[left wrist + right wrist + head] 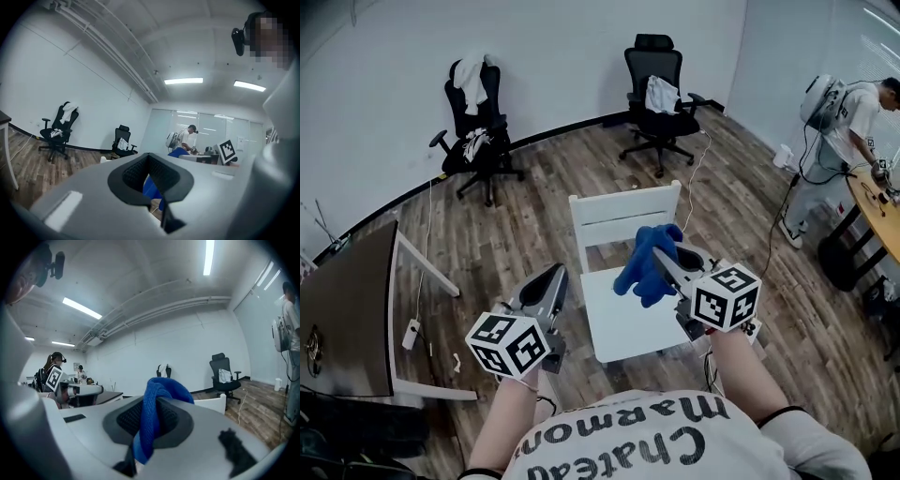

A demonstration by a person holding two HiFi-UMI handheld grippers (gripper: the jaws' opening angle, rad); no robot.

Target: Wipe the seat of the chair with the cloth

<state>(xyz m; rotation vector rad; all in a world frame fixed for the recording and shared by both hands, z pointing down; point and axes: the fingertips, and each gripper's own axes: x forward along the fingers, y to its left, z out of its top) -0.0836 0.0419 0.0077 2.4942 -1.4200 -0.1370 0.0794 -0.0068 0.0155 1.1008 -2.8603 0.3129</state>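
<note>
Head view first: your right gripper (667,263) is pinching the blue cloth (645,268), which hangs bunched up in the air over the back part of the white chair's seat (630,330), just in front of the backrest (624,216). It isn't touching the seat. Your left gripper (554,277) sits off the chair's left edge with its jaws pressed together and nothing in them. Around you there's a dark table (347,314) on the left, two black office chairs (478,122) by the far wall with light clothes draped on them, and a person (848,131) at a round desk on the right. The floor (516,234) is wood planks.

Left gripper view: the jaws are together and hold nothing. You can see a bit of the cloth (177,152) past them, and another sliver of blue shows through the hollow between the pads (164,173).

Right gripper view: the cloth (159,394) is clamped between the jaws. A fold sticks up above them and the rest runs down through the pads (124,418). The chair's white backrest (212,404) is just behind it.
</note>
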